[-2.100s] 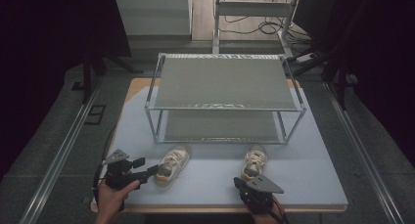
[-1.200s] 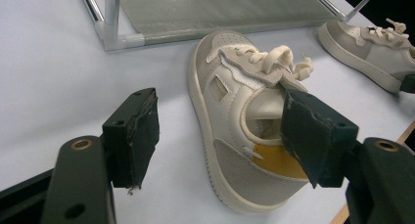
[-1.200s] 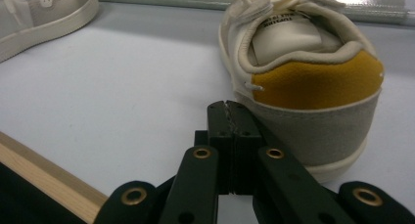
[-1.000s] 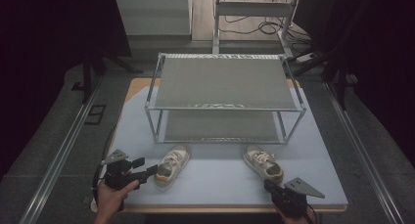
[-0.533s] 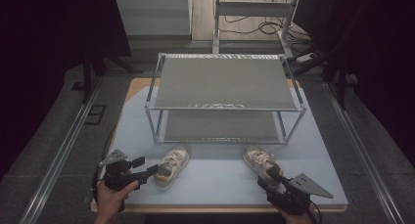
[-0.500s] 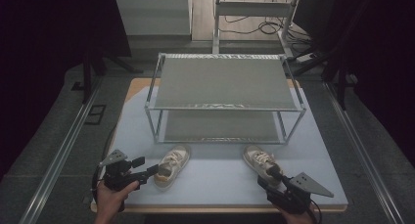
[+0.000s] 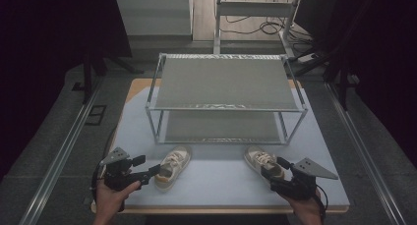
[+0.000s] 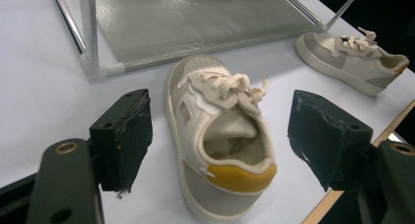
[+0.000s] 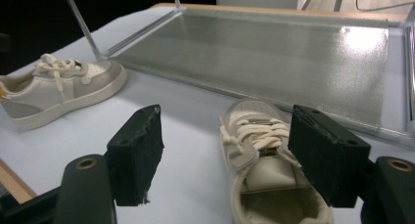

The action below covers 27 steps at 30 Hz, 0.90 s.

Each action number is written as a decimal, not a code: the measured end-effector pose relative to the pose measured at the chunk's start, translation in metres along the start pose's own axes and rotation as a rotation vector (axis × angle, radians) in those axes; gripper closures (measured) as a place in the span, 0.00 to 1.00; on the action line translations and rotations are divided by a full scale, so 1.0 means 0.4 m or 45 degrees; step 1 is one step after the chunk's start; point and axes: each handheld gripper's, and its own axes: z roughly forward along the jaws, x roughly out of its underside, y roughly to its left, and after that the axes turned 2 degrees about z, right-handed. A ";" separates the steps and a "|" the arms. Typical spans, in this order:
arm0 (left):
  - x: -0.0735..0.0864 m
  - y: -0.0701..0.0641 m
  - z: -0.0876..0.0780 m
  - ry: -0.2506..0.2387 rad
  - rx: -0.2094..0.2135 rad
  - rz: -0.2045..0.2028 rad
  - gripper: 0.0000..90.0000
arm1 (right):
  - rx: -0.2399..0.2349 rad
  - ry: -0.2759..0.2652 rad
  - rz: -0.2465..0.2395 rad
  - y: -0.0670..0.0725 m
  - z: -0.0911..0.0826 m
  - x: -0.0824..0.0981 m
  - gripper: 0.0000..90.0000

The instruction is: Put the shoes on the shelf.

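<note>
Two cream and grey sneakers lie on the pale blue mat in front of a metal two-shelf rack (image 7: 226, 82). The left sneaker (image 7: 173, 167) has a yellow heel tab and points toward the rack. My left gripper (image 7: 147, 166) is open just behind it, and its pads (image 8: 129, 136) stand either side of the left sneaker's (image 8: 220, 141) heel without touching. The right sneaker (image 7: 263, 162) lies angled to the left. My right gripper (image 7: 274, 168) is open, with its jaws flanking the right sneaker's (image 9: 264, 155) heel end.
The rack's lower shelf (image 8: 195, 18) sits just past the sneakers, and its corner post (image 7: 156, 131) is close to the left one. The table's wooden front edge (image 7: 206, 209) runs just behind both hands. Dark floor and rails surround the table.
The right sneaker has turned and shifted slightly right. My right gripper swung out to the right, then came forward up to that sneaker's heel. The left gripper has barely moved.
</note>
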 end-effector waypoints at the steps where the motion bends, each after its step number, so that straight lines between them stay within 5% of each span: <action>1: -0.005 -0.004 0.002 0.012 -0.004 0.005 0.27 | -0.001 0.010 0.002 -0.002 0.003 -0.003 0.30; 11: -0.030 -0.036 0.049 0.147 -0.042 0.066 0.23 | 0.064 0.128 -0.039 -0.019 0.017 -0.040 0.23; 16: -0.035 -0.059 0.092 0.275 -0.098 0.101 0.20 | 0.094 0.184 -0.050 -0.025 0.025 -0.037 0.21; 20: -0.048 -0.072 0.136 0.435 -0.145 0.135 0.17 | 0.108 0.217 -0.031 -0.038 0.032 -0.032 0.19; 27: -0.057 -0.073 0.177 0.543 -0.184 0.154 0.16 | 0.120 0.283 -0.021 -0.052 0.049 -0.021 0.15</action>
